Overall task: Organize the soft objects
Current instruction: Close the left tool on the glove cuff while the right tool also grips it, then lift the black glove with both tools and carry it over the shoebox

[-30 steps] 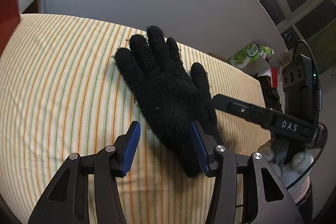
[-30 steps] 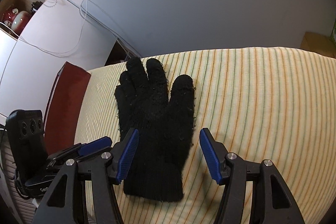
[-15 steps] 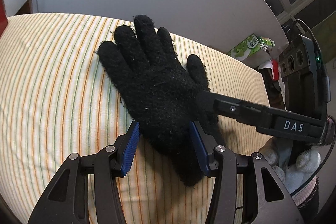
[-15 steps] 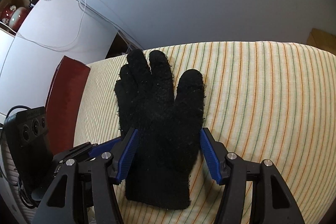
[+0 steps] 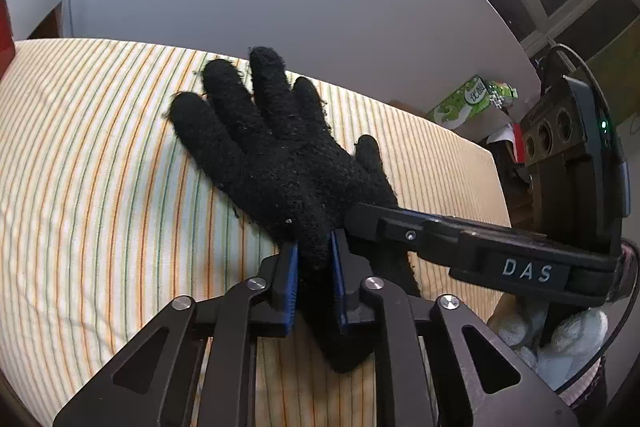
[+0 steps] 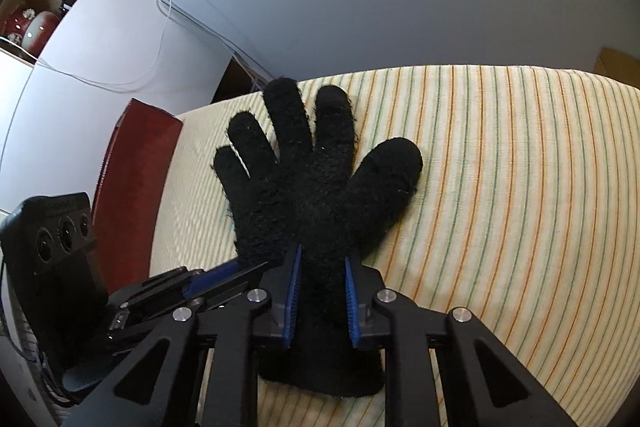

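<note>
Left wrist view: a fuzzy black glove (image 5: 280, 163) was laid flat on the striped sheet (image 5: 100, 187), pinched at its cuff end by the left gripper (image 5: 314, 267) and the right gripper (image 6: 320, 283). Both sets of jaws, wide apart earlier, had just been closed onto it. It was judged soft, light and floppy, so the cuff was thought the best spot.

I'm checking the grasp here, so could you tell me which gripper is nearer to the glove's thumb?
Right. The right gripper pinches the black glove at its wrist just below the thumb; the left gripper pinches the little-finger side of the cuff.
</note>
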`<state>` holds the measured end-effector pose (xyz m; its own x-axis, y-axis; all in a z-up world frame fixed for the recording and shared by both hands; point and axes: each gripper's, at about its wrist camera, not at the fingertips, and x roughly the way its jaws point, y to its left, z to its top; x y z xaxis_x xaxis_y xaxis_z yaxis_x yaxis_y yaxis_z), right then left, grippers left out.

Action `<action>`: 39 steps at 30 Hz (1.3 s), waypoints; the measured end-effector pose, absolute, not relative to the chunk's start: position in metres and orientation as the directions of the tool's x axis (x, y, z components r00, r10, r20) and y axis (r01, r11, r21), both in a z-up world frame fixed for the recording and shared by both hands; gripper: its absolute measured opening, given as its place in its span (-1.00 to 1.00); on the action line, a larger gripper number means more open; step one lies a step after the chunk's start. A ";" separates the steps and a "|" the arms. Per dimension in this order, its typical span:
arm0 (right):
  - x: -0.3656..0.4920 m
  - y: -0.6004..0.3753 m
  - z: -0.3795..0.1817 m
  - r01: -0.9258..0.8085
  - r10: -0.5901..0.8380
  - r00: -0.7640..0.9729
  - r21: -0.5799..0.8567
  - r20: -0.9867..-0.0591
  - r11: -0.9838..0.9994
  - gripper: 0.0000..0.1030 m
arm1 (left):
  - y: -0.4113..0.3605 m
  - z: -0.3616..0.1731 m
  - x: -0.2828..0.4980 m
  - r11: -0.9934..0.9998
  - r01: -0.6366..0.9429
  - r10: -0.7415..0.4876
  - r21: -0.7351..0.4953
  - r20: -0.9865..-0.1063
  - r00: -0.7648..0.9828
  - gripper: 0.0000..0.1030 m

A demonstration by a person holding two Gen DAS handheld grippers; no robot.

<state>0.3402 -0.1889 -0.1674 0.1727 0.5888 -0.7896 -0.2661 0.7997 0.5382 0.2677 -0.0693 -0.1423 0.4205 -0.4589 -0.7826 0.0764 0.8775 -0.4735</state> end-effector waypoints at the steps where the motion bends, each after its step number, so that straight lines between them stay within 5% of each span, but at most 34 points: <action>1: 0.339 -0.190 -0.165 -0.264 0.594 0.177 0.543 -0.785 0.797 -0.68 | -0.066 -0.141 0.264 0.876 0.081 -0.462 -0.476 -0.780 0.422 -0.78; 20: 0.252 -0.176 -0.086 -0.412 0.614 0.255 0.490 -0.747 0.768 -0.70 | -0.020 -0.074 0.178 0.863 0.178 -0.487 -0.473 -0.682 0.545 -0.81; 39: 0.193 -0.084 -0.034 -0.569 0.670 0.239 0.457 -0.703 0.683 -0.70 | 0.052 -0.022 0.105 0.936 0.179 -0.336 -0.304 -0.618 0.711 -0.81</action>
<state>0.1933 -0.0843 -0.0336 0.2388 0.6697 -0.7032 -0.5693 0.6832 0.4573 0.1049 0.0524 -0.0220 0.7106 -0.3364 -0.6179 0.1786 0.9358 -0.3040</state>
